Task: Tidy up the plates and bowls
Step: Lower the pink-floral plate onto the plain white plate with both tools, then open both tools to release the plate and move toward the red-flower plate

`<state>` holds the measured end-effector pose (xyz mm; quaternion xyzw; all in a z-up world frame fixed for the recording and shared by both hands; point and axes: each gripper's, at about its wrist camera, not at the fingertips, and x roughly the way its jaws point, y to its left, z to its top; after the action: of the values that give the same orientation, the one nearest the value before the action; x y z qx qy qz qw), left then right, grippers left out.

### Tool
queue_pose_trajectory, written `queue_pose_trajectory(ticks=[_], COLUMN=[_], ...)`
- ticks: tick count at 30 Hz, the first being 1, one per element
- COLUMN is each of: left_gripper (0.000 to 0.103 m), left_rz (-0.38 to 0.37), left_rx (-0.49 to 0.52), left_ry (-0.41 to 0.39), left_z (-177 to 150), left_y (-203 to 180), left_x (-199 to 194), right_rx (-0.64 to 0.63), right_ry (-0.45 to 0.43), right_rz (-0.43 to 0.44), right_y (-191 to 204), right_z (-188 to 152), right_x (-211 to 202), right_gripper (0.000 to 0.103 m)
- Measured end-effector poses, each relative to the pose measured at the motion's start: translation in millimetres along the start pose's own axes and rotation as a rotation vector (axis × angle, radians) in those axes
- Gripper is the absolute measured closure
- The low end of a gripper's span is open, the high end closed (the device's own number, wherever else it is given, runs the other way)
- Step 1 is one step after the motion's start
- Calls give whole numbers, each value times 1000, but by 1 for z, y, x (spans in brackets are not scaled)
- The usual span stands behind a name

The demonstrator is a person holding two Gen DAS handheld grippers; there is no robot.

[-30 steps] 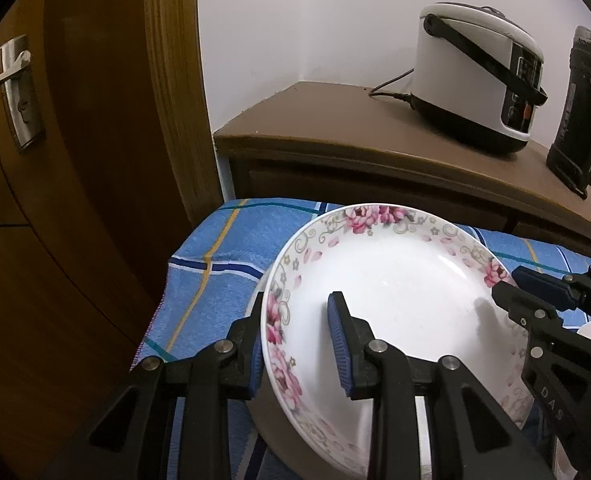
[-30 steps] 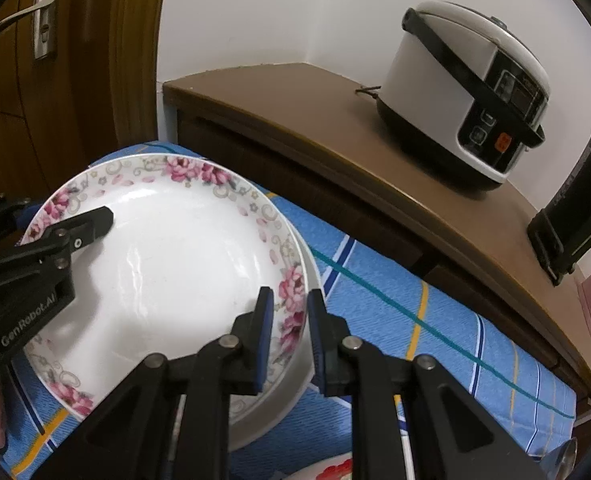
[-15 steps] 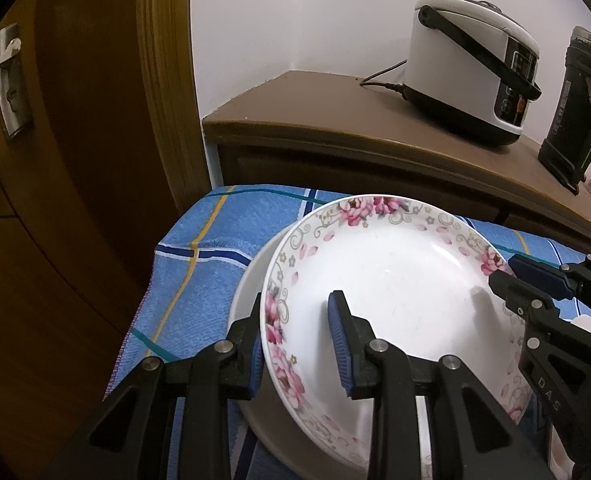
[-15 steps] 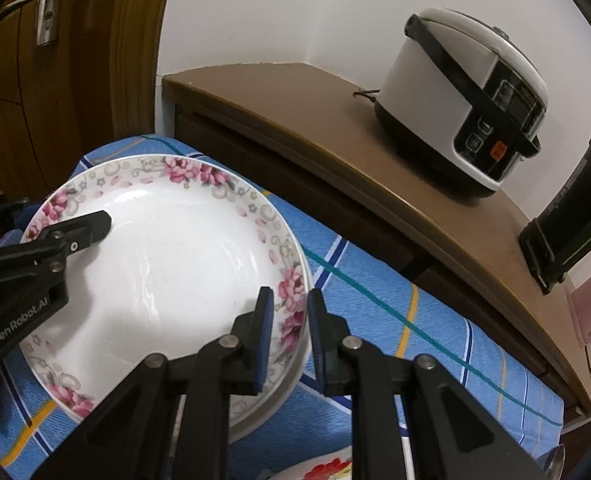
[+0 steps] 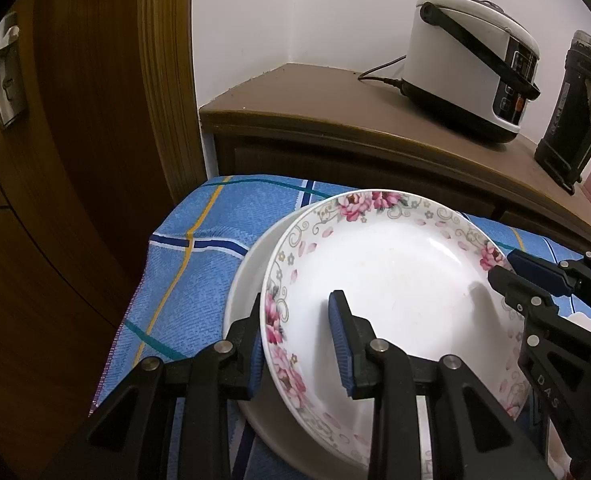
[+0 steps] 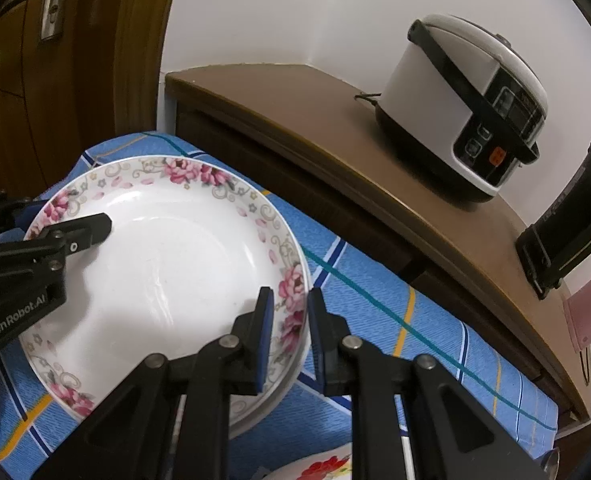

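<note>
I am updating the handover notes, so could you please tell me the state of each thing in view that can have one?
Floral plate: upright, stacked on the plain plate, gripped at opposite rims.
Plain white plate: lying on the blue cloth, under the floral plate.
Left gripper: straddling the floral plate's rim.
Right gripper: shut on the floral plate's rim.
Rice cooker: lid closed, handle folded forward.
Door: handle level.
</note>
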<state>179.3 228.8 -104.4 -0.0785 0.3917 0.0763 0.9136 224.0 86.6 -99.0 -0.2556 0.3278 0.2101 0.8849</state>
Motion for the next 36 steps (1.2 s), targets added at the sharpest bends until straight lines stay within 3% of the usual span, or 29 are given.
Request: queue_pose_trajectory(ticks=[22, 26, 31, 34, 36], left_gripper=[70, 70, 70, 63, 52], left_rz=[-15, -3, 5, 34, 51], left_rx=[-8, -2, 2, 8, 16], left_ry=[7, 6, -13, -56, -88], left_z=[1, 2, 1, 1, 0], left_y=[3, 2, 2, 2, 1], left_x=[0, -1, -5, -13, -18], right_rx=[2, 27, 37, 50, 61], right_ry=[-7, -16, -30, -49, -66], right_rz=[2, 51, 56, 55, 51], right_y=[1, -2, -3, -6, -8], right_z=[-1, -2, -2, -3, -3], right_x=[-1, -1, -7, -14, -22], right_gripper=[86, 74, 74, 73, 71])
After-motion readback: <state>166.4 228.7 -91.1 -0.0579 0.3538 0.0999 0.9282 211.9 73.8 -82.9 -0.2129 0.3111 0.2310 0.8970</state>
